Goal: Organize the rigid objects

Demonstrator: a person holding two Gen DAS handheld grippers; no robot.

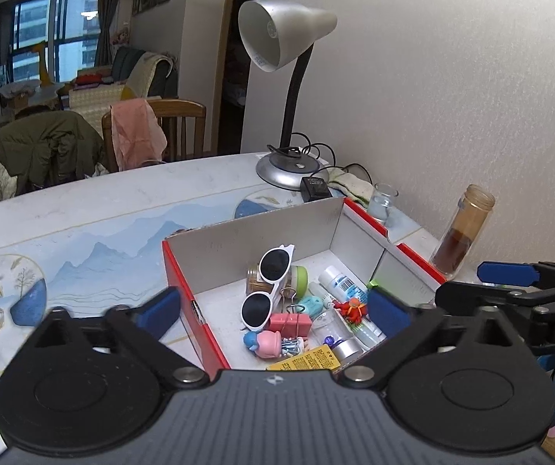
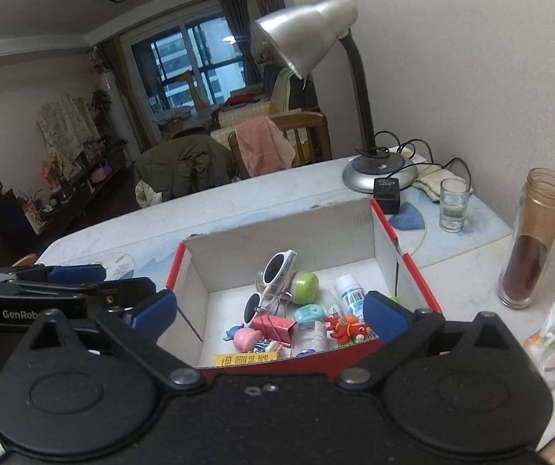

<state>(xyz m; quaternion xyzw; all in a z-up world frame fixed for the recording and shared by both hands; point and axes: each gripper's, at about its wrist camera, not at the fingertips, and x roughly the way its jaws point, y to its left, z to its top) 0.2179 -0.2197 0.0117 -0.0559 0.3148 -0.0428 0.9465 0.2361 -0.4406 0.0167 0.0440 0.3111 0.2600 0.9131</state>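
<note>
Both grippers were wide open and empty. Left gripper and right gripper hung side by side over the near edge of the red box, which sat on the table near the right wall.

Task items were all inside the box, in a heap toward the near side: white sunglasses leaning on top, pink binder clip, pink figure, red crab toy, white labelled bottle.

Risks, left to right:
- Sunglasses rested on the pile — any nudge to what's under them would likely tip them.
- Heap was tight; wide jaws going in could snag two items or shove the box.
- Right of the box, the drinking glass and the tall open jar of brown contents stood near — a right-hand sweep could knock them over.

Readable text: "GenRob" cut off on the left gripper body seen from the right wrist view, "DA" cut off on the right one. Yellow label and bottle barcode print were too small to read.
</note>
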